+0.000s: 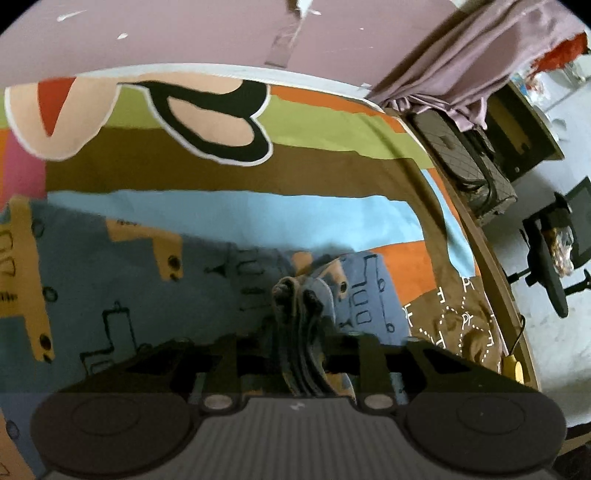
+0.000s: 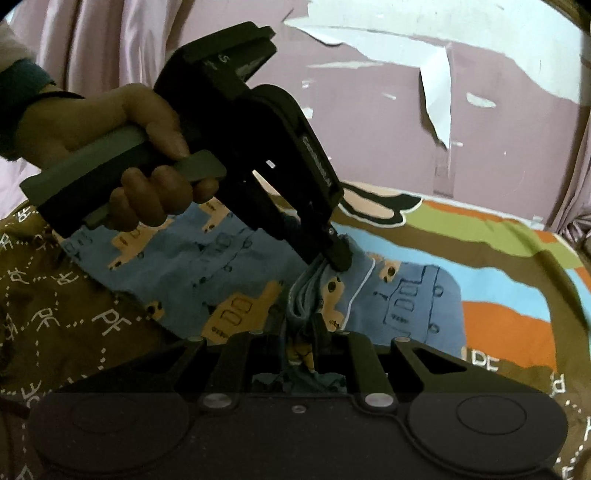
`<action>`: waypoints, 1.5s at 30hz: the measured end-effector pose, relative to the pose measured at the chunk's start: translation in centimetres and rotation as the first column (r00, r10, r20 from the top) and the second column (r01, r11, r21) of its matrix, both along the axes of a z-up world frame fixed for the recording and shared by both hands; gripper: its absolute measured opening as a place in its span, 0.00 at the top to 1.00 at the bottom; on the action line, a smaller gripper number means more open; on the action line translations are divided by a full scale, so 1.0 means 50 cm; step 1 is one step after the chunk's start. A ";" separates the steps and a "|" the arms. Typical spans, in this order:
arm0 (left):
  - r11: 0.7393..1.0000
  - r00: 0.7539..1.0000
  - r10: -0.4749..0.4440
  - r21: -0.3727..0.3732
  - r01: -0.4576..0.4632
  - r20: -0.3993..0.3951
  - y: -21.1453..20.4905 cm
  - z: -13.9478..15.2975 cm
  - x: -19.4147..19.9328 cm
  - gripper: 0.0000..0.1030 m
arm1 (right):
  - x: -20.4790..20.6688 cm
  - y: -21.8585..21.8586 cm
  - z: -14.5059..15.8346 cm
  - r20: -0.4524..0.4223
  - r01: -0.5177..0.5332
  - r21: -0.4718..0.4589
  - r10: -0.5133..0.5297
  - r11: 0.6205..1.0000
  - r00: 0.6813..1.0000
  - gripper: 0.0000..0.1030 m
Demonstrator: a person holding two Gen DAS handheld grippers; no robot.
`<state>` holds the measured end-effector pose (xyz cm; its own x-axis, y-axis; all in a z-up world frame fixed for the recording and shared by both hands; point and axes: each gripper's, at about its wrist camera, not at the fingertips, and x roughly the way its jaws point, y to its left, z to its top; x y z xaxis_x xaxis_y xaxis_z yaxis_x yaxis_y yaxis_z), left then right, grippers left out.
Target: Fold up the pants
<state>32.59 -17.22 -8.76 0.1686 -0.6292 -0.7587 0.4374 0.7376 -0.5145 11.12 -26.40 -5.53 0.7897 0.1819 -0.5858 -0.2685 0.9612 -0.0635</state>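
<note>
Blue pants (image 1: 122,280) printed with orange trains lie spread on a colourful bedspread (image 1: 229,170). One edge is gathered into a bundle of several layers (image 1: 301,332). That bundle stands between the fingers of my left gripper (image 1: 299,314). Its layers look loose and splayed, so the jaws are open around it. In the right wrist view, the left gripper (image 2: 338,258) points down at the gathered pants (image 2: 406,295), and a hand (image 2: 147,147) holds its handle. My right gripper (image 2: 306,325) is shut on the same bundle (image 2: 303,295), just below the left one.
The bed runs along a mauve wall (image 1: 184,33) with peeling paint. Off its right edge are a dark quilted bag (image 1: 465,155), a hanging curtain (image 1: 480,55), a black office chair (image 1: 554,258) and a yellow object (image 1: 513,369).
</note>
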 end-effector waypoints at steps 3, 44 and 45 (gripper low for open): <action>1.000 1.000 0.009 -0.017 -0.009 -0.012 0.005 -0.008 0.001 0.47 | 0.000 0.002 -0.004 -0.002 0.002 0.003 -0.002 1.000 1.000 0.86; 0.990 0.996 0.083 0.108 -0.087 0.041 0.179 0.050 -0.005 0.90 | 0.021 0.051 0.016 0.000 -0.148 0.133 0.150 0.980 0.989 0.86; 0.990 0.995 0.090 0.108 -0.094 0.044 0.189 0.052 -0.004 0.90 | 0.025 0.060 0.016 -0.001 -0.154 0.141 0.156 0.978 0.988 0.86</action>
<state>32.38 -7.79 -6.18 0.2525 -0.5226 -0.8143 0.3833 0.8268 -0.4117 12.39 -23.42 -4.73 0.7387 0.3824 -0.5551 -0.4149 0.9069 0.0727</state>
